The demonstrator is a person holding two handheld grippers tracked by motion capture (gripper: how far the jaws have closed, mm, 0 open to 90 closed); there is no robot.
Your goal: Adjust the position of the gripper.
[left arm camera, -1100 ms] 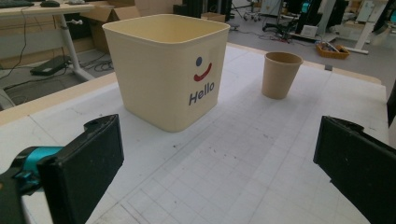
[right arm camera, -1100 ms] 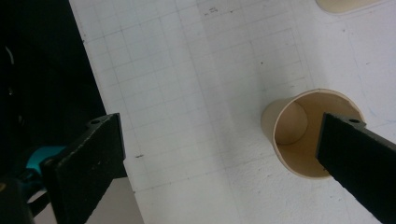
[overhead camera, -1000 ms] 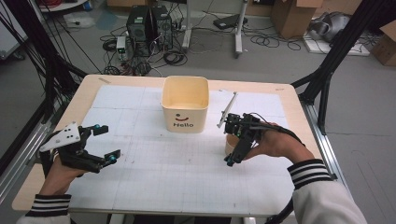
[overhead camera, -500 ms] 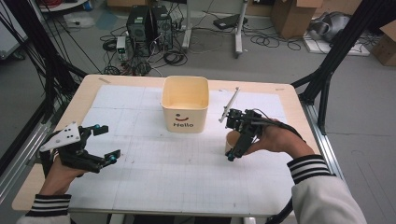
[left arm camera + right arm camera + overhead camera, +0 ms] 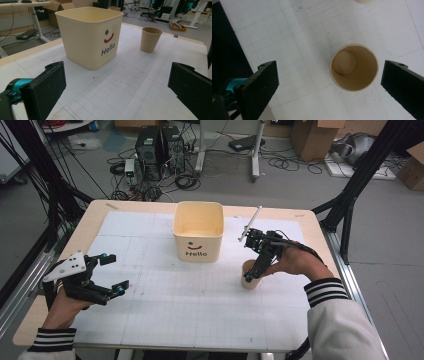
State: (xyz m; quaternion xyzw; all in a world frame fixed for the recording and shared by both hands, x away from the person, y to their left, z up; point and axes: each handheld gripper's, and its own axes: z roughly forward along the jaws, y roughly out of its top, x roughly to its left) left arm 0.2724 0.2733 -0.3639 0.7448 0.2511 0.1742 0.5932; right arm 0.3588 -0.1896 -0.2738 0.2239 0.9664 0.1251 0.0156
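A cream square bin point(image 5: 198, 232) marked "Hello" stands upright mid-table, and the left gripper view has it close ahead point(image 5: 90, 37). To its right a tan paper cup point(image 5: 248, 276) stands upright and empty. My right gripper point(image 5: 250, 256) hovers over the cup, open and pointing down. In the right gripper view, the cup's mouth point(image 5: 354, 67) lies between the spread jaws, nearer the right one, with the gripper point(image 5: 329, 82) holding nothing. My left gripper point(image 5: 115, 272) rests open at the table's front left; its own view point(image 5: 117, 87) takes in the bin and the cup point(image 5: 150, 38).
A white gridded mat point(image 5: 190, 310) covers the wooden table point(image 5: 310, 220). A thin pale rod point(image 5: 250, 222) sticks out by the right gripper's far side; I cannot tell whether it lies on the mat. Black frame posts point(image 5: 345, 205) flank the table.
My right gripper has shifted slightly toward the far side and the cup now shows standing free below it. The left gripper has stayed put.
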